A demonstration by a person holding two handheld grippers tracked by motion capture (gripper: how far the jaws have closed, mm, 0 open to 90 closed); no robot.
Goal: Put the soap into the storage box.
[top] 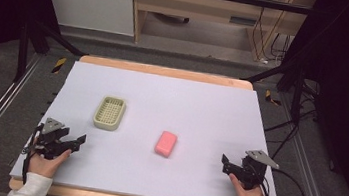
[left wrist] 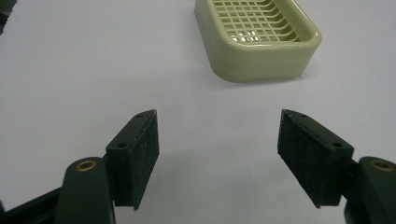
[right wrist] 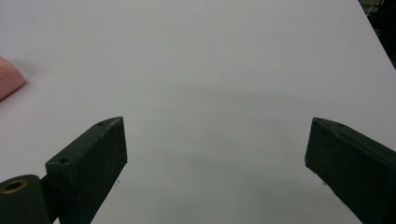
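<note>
Resting near the table's front corners, both tools sit idle with nothing between their jaws. The left gripper is spread wide on the white table surface, and the pale green plastic soap dish with a grid insert lies just ahead of it, slightly to its right. The right gripper is likewise released, with the pink rounded bar of soap well off to its left.

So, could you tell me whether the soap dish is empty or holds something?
Empty. The soap dish shows its bare grid floor in the left gripper view, and the pink soap lies apart on the table.
</note>
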